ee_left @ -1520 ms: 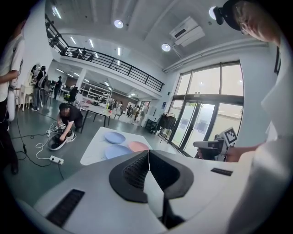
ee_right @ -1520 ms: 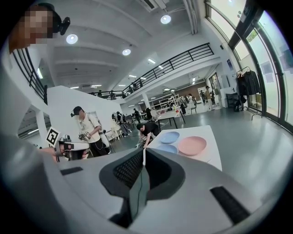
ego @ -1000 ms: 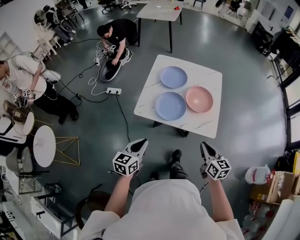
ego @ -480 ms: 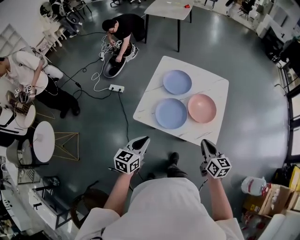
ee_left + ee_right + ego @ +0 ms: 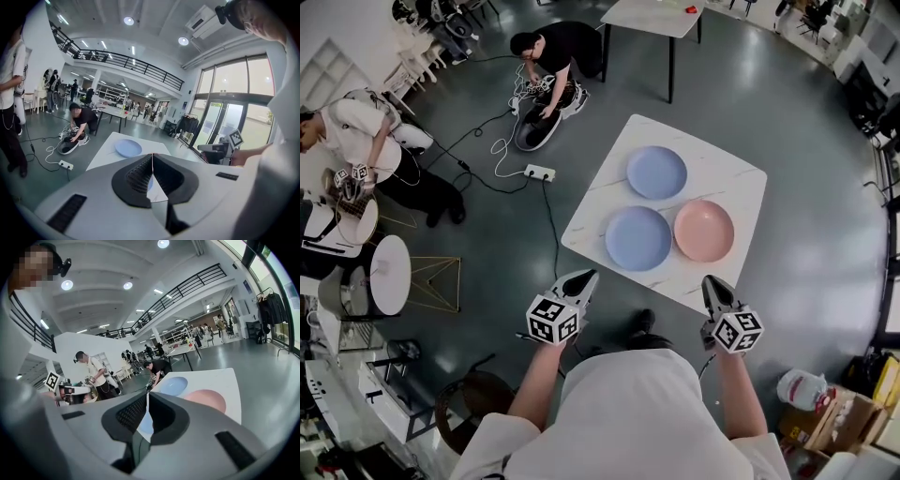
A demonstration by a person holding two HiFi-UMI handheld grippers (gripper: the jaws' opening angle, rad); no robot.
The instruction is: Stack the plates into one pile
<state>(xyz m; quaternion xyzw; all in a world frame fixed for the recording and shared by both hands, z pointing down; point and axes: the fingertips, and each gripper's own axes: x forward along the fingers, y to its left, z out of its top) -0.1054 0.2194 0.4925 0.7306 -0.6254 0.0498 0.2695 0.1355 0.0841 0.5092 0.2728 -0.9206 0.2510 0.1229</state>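
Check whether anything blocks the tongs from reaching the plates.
Nothing visible does. Only bare floor lies between the left tongs, the right tongs, both shut and empty, and the white table carrying the pink plate, near blue plate and far blue plate.

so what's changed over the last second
The person has stepped closer to the table, so it now sits nearer the left hand-held gripper and right hand-held gripper. Nothing was grasped: both stay shut and empty. The pink plate, near blue plate and far blue plate remain unstacked.
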